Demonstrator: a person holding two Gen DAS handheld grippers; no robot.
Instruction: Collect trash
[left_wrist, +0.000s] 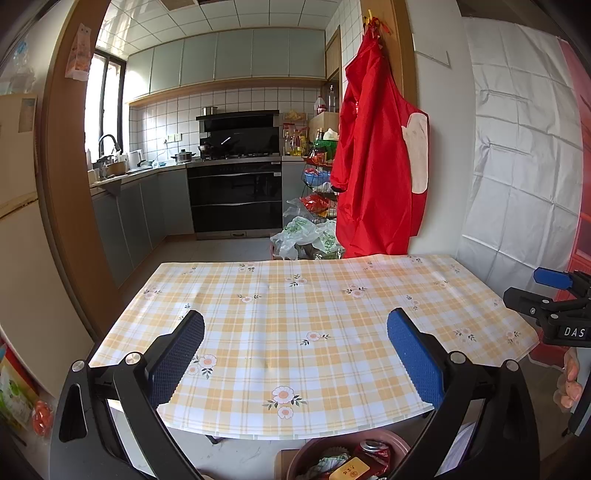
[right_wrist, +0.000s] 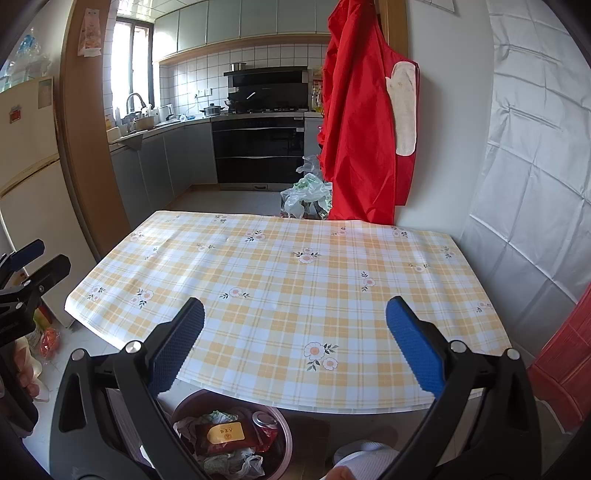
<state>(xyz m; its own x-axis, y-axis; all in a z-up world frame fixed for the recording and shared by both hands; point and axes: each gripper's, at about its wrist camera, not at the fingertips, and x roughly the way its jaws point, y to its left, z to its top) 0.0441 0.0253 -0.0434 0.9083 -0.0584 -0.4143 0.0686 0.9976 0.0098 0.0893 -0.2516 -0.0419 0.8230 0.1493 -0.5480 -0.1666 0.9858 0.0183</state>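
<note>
Left claw (left_wrist: 295, 363) spread wide, blue pads apart, nothing between them, touching nothing. It hangs above the near part of the counter (left_wrist: 332, 306), which carries a yellow plaid flowered tablecloth.

Right claw (right_wrist: 295, 363) likewise spread wide and holding nothing, above the near edge of the same counter. Each claw shows in the other's view: the right one at the far right of the left wrist view, the left one at the far left of the right wrist view, both off the counter's sides.

Trash bin (right_wrist: 284, 439), a round reddish-brown bin, sits on the floor just below the counter's near edge, between the two claws' views. Inside it: a crushed red soda can (right_wrist: 266, 424), a dark red packet with a yellow label (right_wrist: 221, 435) and crumpled plastic bags (right_wrist: 236, 461). The can, packet and bin rim also show at the bottom of the left wrist view.

Counter's right edge lies close to a white-sheeted wall (left_wrist: 524, 147). Far edge faces the kitchen doorway; a red apron (left_wrist: 376, 166) hangs on the wall just beyond the far right corner. Plastic shopping bags (left_wrist: 306, 236) lie on the floor past the far edge. A cream fridge (right_wrist: 29, 177) stands off the left edge, with open floor between it and the counter.
</note>
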